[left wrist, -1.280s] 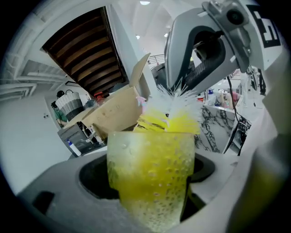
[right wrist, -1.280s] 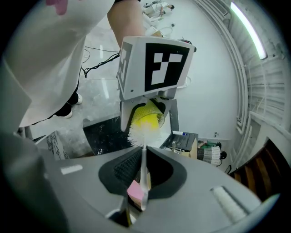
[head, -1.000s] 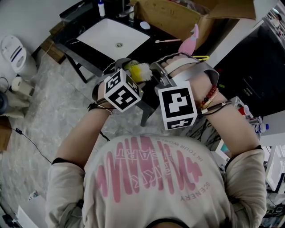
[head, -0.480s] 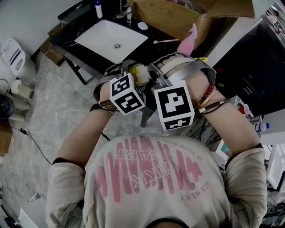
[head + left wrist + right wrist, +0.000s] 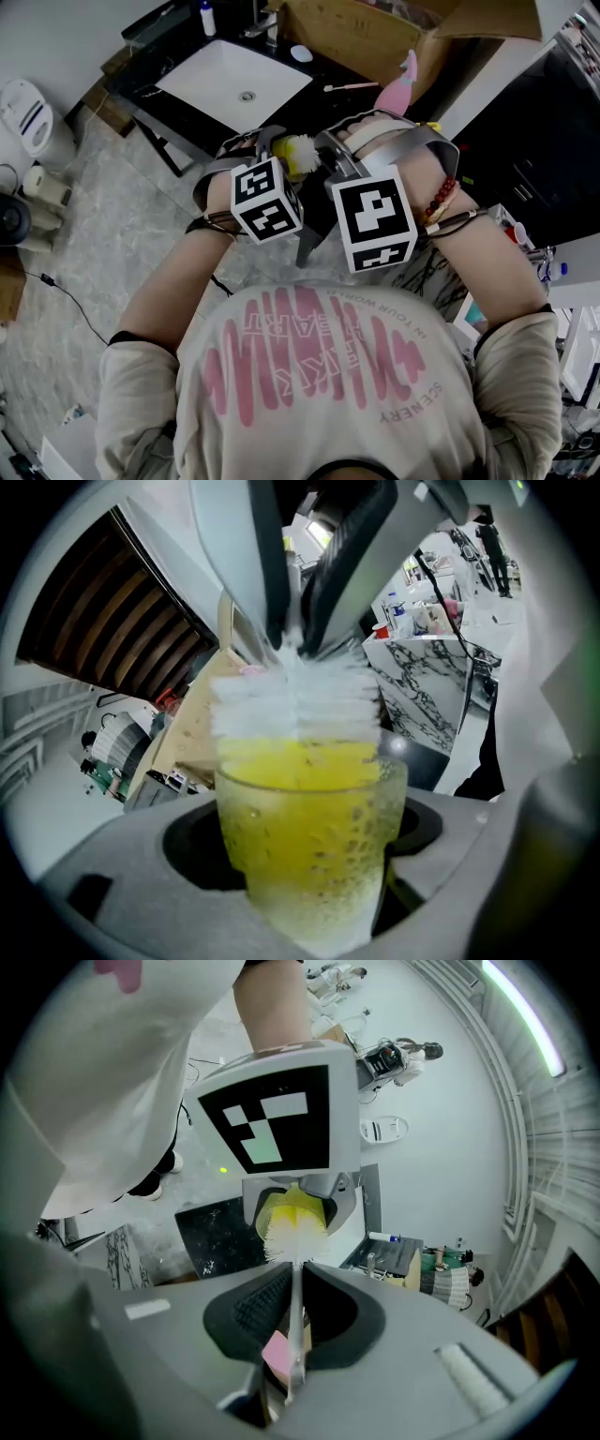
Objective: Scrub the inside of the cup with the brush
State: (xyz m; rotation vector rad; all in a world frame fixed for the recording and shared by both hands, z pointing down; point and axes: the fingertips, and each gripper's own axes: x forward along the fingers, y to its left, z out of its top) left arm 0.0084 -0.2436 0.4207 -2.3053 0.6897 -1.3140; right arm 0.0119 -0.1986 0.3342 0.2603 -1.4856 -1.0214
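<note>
My left gripper (image 5: 265,146) is shut on a clear, bumpy glass cup (image 5: 314,846), held between its grey fingers (image 5: 112,874). A brush fills the cup's mouth: its yellow bristles sit inside the glass and its white bristles (image 5: 295,700) stick out above the rim. My right gripper (image 5: 295,1307) is shut on the brush's thin wire stem (image 5: 296,1288), with a pink handle end (image 5: 275,1354) behind the jaws. In the head view the two grippers meet tip to tip, with the brush head (image 5: 298,150) between them. The left gripper's marker cube (image 5: 272,1119) faces the right gripper view.
Below and ahead stands a black counter (image 5: 309,70) with a white sink (image 5: 234,80). A cardboard box (image 5: 375,37) and a pink object (image 5: 398,89) lie behind the grippers. A white appliance (image 5: 28,112) stands on the marble floor at left.
The left gripper with the cup has shifted slightly right, closer to the right gripper. The brush head stays in the cup's mouth.
</note>
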